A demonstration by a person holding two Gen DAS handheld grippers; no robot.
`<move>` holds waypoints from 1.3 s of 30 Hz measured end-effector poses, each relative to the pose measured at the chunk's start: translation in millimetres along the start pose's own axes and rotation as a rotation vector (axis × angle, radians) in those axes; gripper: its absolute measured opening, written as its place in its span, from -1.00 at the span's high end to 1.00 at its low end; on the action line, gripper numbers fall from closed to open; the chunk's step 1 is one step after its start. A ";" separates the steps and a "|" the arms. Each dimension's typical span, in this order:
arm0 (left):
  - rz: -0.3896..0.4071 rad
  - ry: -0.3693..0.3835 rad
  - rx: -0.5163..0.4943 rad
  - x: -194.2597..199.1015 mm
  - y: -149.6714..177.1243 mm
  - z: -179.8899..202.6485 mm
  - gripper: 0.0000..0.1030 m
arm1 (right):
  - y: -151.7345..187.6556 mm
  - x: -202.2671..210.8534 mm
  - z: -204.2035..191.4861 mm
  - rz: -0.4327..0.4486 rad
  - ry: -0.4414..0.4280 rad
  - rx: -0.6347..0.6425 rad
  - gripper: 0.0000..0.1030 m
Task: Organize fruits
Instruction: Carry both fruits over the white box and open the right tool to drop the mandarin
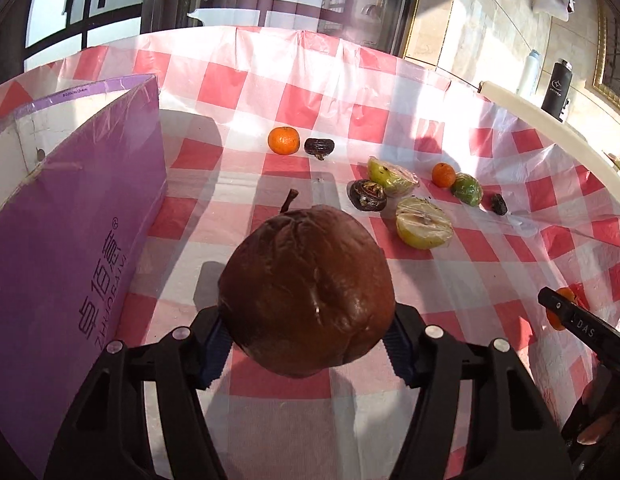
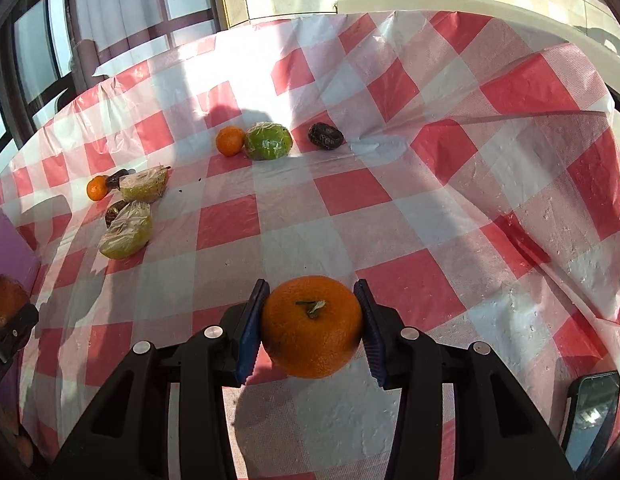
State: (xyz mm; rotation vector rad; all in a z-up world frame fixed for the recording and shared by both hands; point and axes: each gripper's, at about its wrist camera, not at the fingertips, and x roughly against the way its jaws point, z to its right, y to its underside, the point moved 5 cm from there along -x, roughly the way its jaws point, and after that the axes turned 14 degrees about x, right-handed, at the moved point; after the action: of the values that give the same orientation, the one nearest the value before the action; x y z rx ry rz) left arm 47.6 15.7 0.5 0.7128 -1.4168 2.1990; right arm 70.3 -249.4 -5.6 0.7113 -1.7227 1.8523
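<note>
My left gripper (image 1: 308, 344) is shut on a large, wrinkled brown fruit (image 1: 306, 288) with a short stem, held above the red-and-white checked cloth (image 1: 238, 184). My right gripper (image 2: 311, 330) is shut on an orange (image 2: 311, 326), its stem end facing the camera. Loose fruit lies on the cloth beyond: a small orange (image 1: 284, 141), a dark date (image 1: 318, 147), two plastic-wrapped green halves (image 1: 423, 228), another small orange (image 1: 443, 174) and a wrapped green fruit (image 1: 466, 189). The right gripper's finger (image 1: 565, 314) shows at the right edge of the left wrist view.
A purple box (image 1: 70, 240) stands open at the left, close beside the left gripper. A phone (image 2: 589, 412) lies at the near right of the table. A black bottle (image 1: 555, 88) and a white one (image 1: 529, 72) stand beyond the table's far right rim.
</note>
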 end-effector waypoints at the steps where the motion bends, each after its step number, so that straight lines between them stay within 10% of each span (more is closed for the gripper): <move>1: 0.013 0.025 0.006 11.8 6.0 -2.1 -0.25 | 3.5 10.6 -11.4 0.032 -0.023 -0.002 0.15; 12: 0.209 0.120 0.001 109.7 28.3 -19.4 -0.25 | 18.5 89.9 -92.6 0.263 -0.134 0.039 0.15; 24: 0.446 0.096 0.003 206.7 -23.5 -62.1 -0.25 | -27.0 153.0 -205.7 0.392 -0.344 0.187 0.15; 35: 0.333 -0.177 0.080 200.4 -65.5 -185.9 -0.25 | -31.8 158.7 -347.2 0.317 -0.546 0.402 0.15; 39: 0.233 -0.257 0.073 185.2 -73.5 -218.0 -0.25 | -24.8 146.9 -384.7 0.242 -0.495 0.543 0.15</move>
State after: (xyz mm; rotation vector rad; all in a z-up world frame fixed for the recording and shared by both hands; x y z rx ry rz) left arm -93.4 258.5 92.0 0.9255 -1.6224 2.4165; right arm -34.0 138.3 89.7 1.3124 -1.6389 2.5156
